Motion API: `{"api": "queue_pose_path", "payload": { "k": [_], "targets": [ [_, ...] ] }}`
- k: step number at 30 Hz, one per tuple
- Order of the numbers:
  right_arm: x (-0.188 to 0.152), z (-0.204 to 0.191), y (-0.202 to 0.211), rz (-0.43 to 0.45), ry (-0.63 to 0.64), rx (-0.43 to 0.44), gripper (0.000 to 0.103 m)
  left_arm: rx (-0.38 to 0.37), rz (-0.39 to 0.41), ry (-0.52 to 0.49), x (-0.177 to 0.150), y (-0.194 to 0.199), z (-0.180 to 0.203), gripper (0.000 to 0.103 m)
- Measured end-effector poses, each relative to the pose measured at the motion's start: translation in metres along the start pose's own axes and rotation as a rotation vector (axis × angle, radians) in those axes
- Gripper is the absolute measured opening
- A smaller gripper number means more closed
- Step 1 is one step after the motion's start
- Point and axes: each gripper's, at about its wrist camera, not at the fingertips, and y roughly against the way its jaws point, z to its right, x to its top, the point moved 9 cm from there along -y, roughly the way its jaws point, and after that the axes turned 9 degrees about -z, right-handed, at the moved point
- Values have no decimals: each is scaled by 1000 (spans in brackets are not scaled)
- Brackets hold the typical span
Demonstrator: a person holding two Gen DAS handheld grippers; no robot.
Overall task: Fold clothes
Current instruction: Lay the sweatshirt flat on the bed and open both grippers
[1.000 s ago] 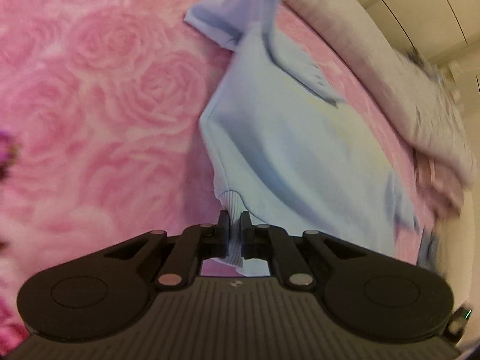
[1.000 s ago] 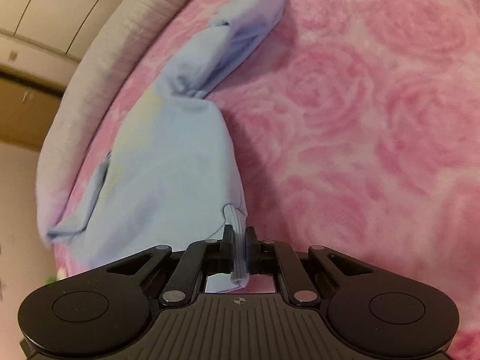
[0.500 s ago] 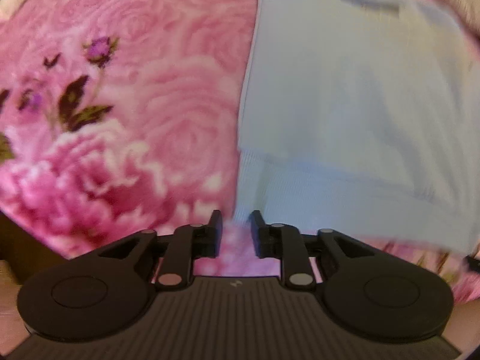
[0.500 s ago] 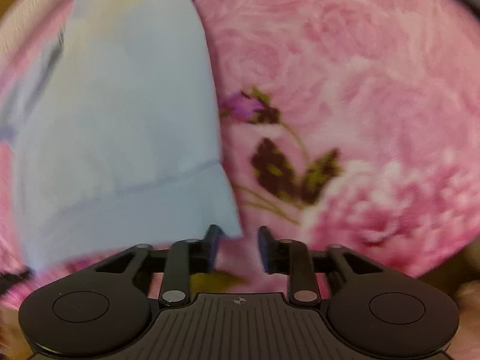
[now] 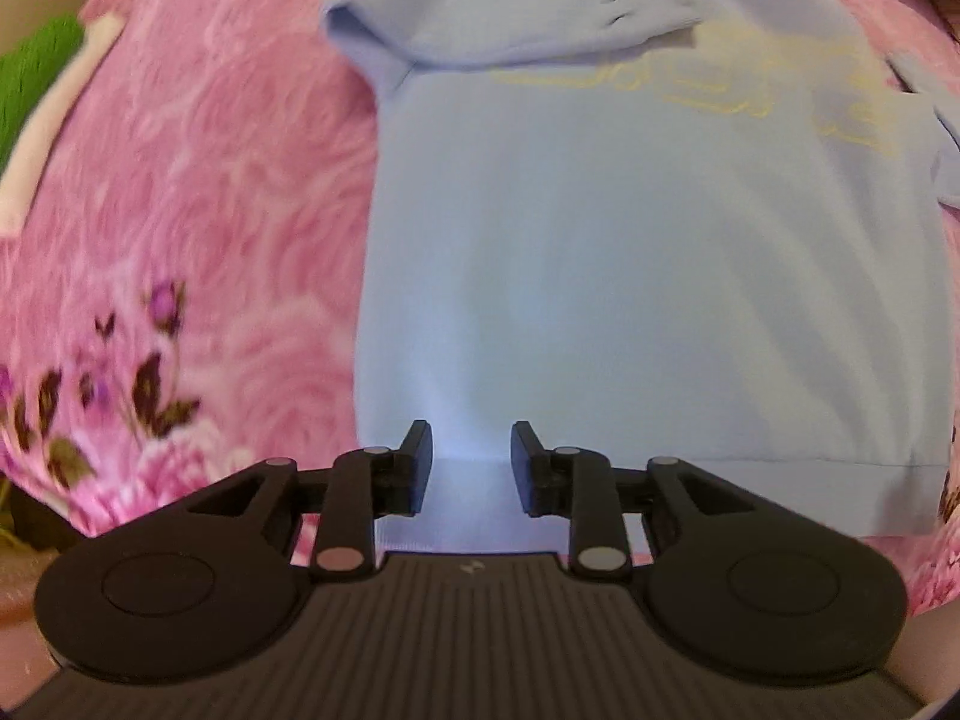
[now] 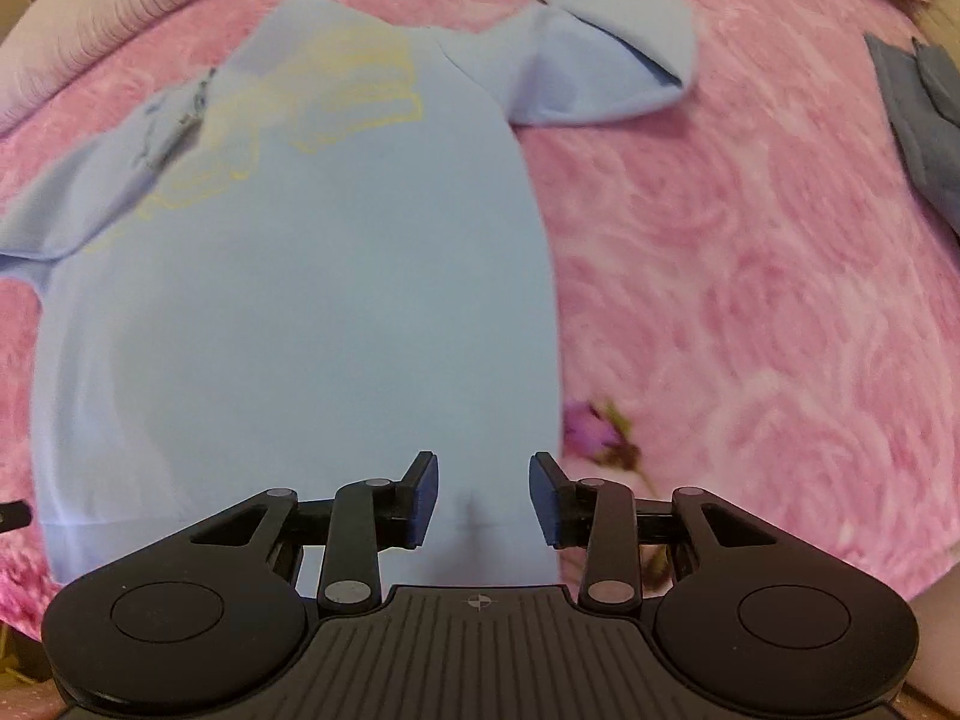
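A light blue sweatshirt [image 5: 630, 276] with a yellow print lies flat on the pink rose blanket [image 5: 198, 192], hem toward me. Its left sleeve [image 5: 480, 18] is folded across the chest. My left gripper [image 5: 471, 462] is open and empty just above the hem's left corner. In the right wrist view the sweatshirt [image 6: 312, 300] fills the left half, with its right sleeve [image 6: 606, 72] bunched out to the side. My right gripper [image 6: 483, 498] is open and empty over the hem's right corner.
A grey folded garment [image 6: 918, 114] lies on the pink blanket [image 6: 750, 240] at the far right. A lilac ribbed cover [image 6: 108, 18] runs along the back. A green item [image 5: 36, 78] and a white strip [image 5: 48, 120] sit at the far left edge.
Both grippers let go of the sweatshirt's hem and opened. The sweatshirt went from hanging bunched to lying spread flat on the blanket, and both grippers pulled back a little.
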Motion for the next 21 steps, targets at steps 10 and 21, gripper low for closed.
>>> {"api": "queue_pose_path", "payload": {
  "k": [10, 21],
  "targets": [
    [7, 12, 17, 47, -5, -10, 39, 3, -20, -27, 0, 11, 12, 25],
    [34, 1, 48, 131, 2, 37, 39, -29, 46, -71, 25, 38, 41, 28]
  ]
}}
